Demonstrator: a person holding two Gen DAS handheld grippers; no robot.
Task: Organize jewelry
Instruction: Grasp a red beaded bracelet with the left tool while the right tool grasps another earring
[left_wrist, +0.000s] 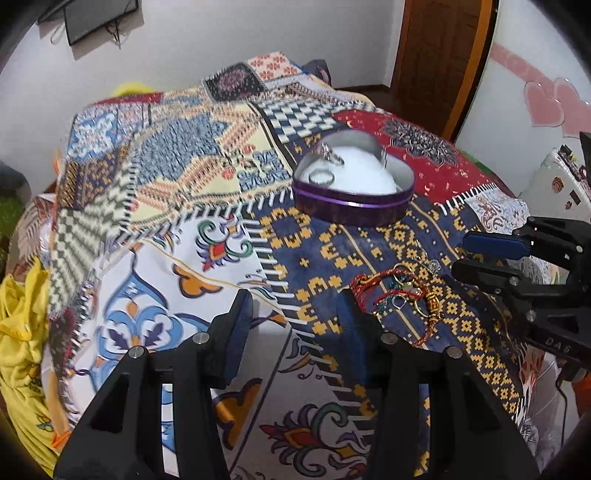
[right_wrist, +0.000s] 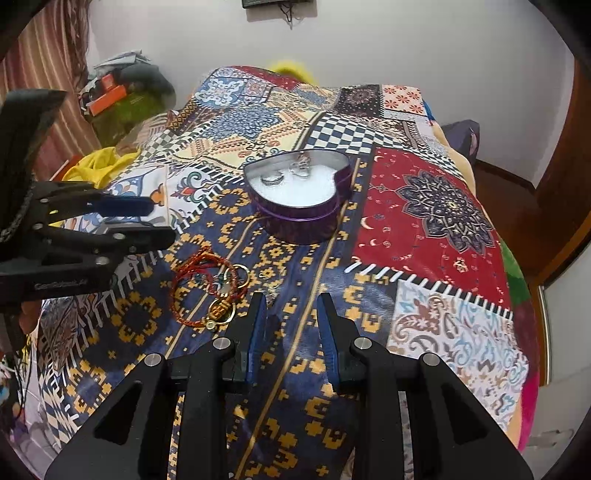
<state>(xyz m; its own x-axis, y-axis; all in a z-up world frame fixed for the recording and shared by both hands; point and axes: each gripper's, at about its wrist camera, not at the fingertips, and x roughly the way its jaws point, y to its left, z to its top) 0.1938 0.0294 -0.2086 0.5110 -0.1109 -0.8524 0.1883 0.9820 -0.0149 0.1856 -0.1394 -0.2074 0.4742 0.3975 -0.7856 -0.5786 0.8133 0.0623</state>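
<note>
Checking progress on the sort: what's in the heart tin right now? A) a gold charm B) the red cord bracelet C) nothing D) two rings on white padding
D: two silver rings sit on the white padding inside the heart tin; the red cord bracelet and gold charm lie on the blanket outside it.

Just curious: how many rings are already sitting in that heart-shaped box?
2. A plain band lies at the left of the heart box; a stone-set ring stands beside it, further back. Others could be sunk in the white padding.
</note>
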